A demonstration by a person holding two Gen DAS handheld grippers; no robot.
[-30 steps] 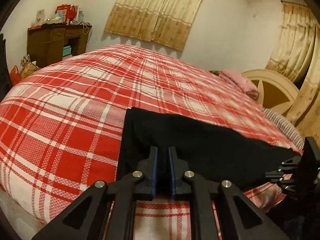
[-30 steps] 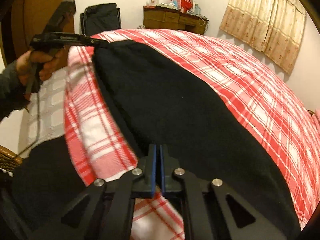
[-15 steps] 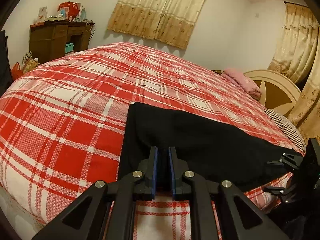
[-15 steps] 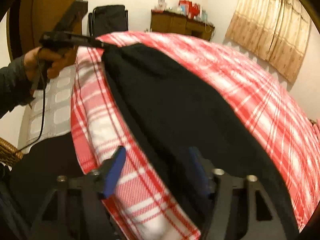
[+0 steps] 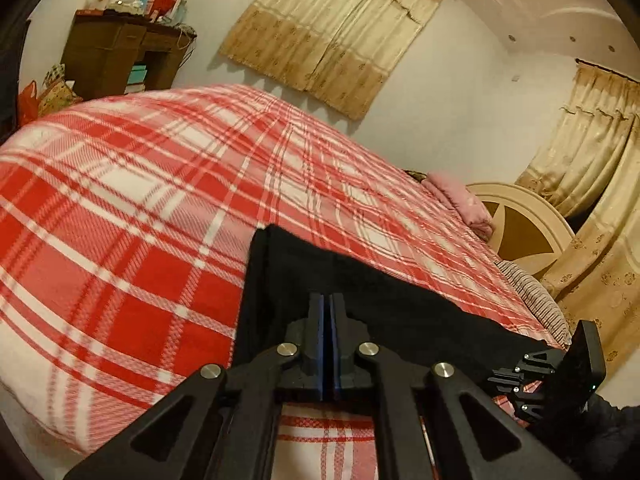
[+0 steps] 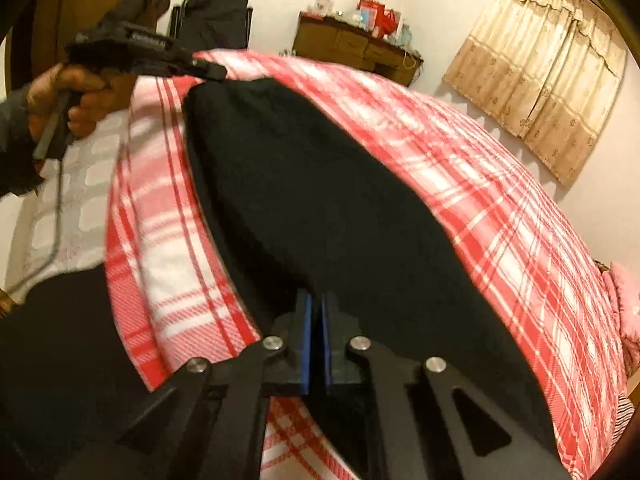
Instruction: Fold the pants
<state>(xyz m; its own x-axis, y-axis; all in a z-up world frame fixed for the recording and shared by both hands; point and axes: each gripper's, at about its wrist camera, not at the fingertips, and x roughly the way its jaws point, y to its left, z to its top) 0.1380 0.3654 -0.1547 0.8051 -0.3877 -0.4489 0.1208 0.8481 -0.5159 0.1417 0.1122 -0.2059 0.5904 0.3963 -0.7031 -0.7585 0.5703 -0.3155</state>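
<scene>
Black pants [image 6: 340, 216] lie stretched along the near edge of a bed with a red and white plaid cover [image 5: 120, 208]. In the left wrist view my left gripper [image 5: 329, 312] is shut on the near edge of the pants [image 5: 360, 304] at one end. In the right wrist view my right gripper [image 6: 316, 312] is shut on the near edge of the pants at the other end. The left gripper also shows in the right wrist view [image 6: 208, 70], at the far corner of the pants. The right gripper shows at the right of the left wrist view [image 5: 520, 376].
A brown wooden dresser [image 5: 120, 60] with red items on top stands against the far wall. Beige curtains [image 5: 332, 36] hang behind the bed. A pink pillow [image 5: 460, 204] and a cream headboard [image 5: 528, 236] are at the bed's right end. A dark chair [image 6: 212, 20] stands by the wall.
My right gripper opened half a second ago and has now shut on the pants' edge again. My left gripper closed tighter and both views tilted as the hands shifted.
</scene>
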